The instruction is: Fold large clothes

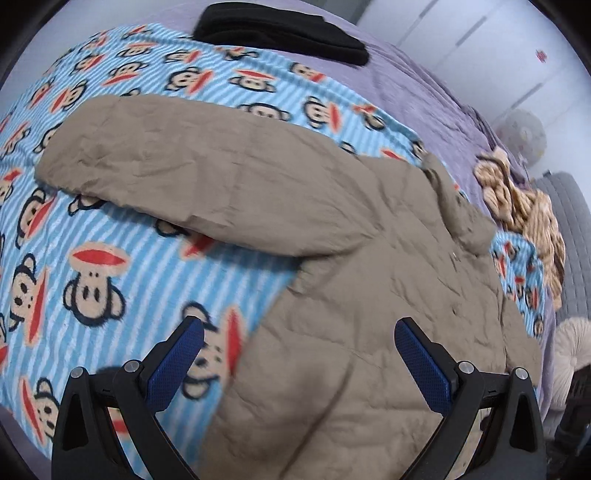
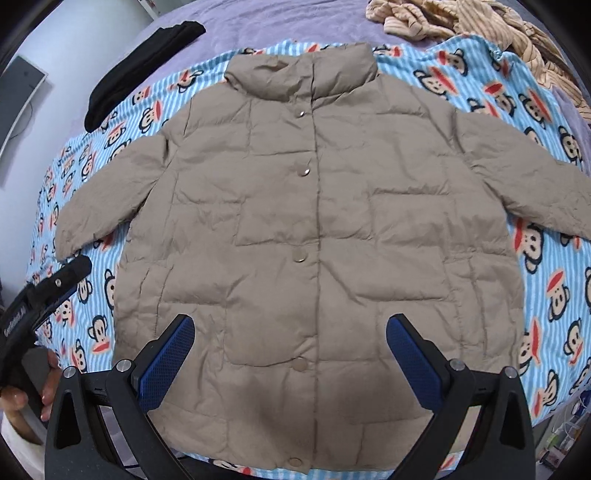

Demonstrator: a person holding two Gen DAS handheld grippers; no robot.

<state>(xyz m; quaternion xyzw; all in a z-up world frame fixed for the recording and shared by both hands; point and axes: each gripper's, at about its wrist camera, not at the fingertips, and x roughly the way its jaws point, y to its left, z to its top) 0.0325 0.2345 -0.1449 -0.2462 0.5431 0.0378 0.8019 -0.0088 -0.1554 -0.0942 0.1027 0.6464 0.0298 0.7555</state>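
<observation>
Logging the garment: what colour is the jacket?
Plain taupe-beige jacket with metal snaps; right wrist view shows it best.

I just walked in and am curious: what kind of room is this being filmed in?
Most likely a bedroom. The tan jacket lies on a monkey-print blanket spread over a purple bedspread, and white closet-like doors stand behind.

Under my tongs lies a blue striped monkey-print blanket (image 2: 546,258) spread on a purple bedsheet (image 2: 280,22). Far left rests a folded black garment (image 2: 144,62); far right, a crumpled tan striped cloth (image 2: 480,26).
</observation>
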